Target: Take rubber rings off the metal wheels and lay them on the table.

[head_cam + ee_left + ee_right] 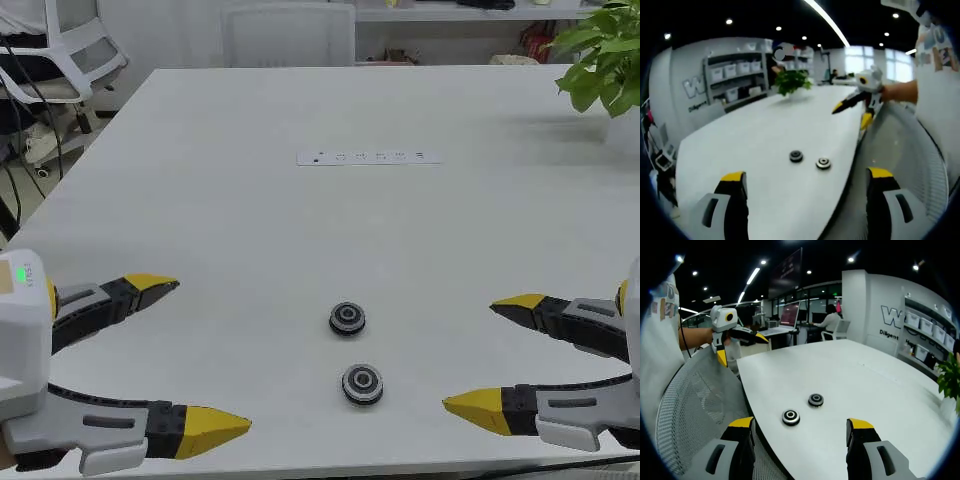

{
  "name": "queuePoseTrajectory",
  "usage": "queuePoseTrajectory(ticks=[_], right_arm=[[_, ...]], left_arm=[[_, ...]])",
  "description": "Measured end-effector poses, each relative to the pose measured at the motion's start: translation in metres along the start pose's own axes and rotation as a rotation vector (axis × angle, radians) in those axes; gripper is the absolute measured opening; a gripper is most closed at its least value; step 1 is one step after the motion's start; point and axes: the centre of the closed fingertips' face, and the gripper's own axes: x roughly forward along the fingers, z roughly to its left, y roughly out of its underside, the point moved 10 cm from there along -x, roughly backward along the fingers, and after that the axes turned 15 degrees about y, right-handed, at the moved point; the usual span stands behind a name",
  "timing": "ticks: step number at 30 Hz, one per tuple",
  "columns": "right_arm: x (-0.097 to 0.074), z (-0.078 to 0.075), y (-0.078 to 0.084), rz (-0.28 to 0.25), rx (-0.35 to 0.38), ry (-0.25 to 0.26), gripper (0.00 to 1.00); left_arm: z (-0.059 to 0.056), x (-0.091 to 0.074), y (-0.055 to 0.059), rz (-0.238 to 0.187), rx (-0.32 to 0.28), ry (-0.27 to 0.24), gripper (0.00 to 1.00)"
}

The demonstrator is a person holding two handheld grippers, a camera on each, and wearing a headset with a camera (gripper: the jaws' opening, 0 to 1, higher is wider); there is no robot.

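Two small metal wheels with black rubber rings lie flat near the table's front edge: the farther wheel (347,319) (796,156) (815,400) and the nearer wheel (362,384) (823,163) (790,417). My left gripper (200,355) (805,180) hovers open at the left of them, nothing between its yellow fingertips. My right gripper (480,355) (800,425) hovers open at the right, also holding nothing. Both are well apart from the wheels. Each gripper also appears in the other's view, held by a hand.
A white socket strip (368,157) is set into the white table (250,200) at its middle. A potted green plant (605,60) stands at the far right corner. A mesh chair back (700,415) is close behind the front edge. Office chairs stand beyond the table.
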Motion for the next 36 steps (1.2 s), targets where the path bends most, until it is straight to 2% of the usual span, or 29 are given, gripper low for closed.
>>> queuePoseTrajectory(ticks=[3,13,21,25,36], right_arm=[[0.0002,-0.001,0.0004,-0.003,0.019,-0.005,0.79],[0.0002,-0.0017,0.0013,0.014,0.018,0.006,0.81],[-0.0006,-0.0014,0.0023,0.01,0.054,0.006,0.82],[-0.002,-0.001,0.0037,0.013,0.037,0.004,0.8],[-0.0041,0.0012,0.0045,-0.001,0.043,0.018,0.87]], left_arm=[[0.0002,0.0003,-0.0001,0.003,0.0,-0.002,1.0],[-0.0001,0.0008,-0.0023,0.002,0.001,0.001,1.0],[-0.0018,0.0018,-0.0036,0.001,0.017,0.007,1.0],[-0.0031,0.0021,-0.0037,0.003,0.02,0.014,1.0],[-0.0063,0.0018,-0.0032,0.001,0.024,0.023,1.0]])
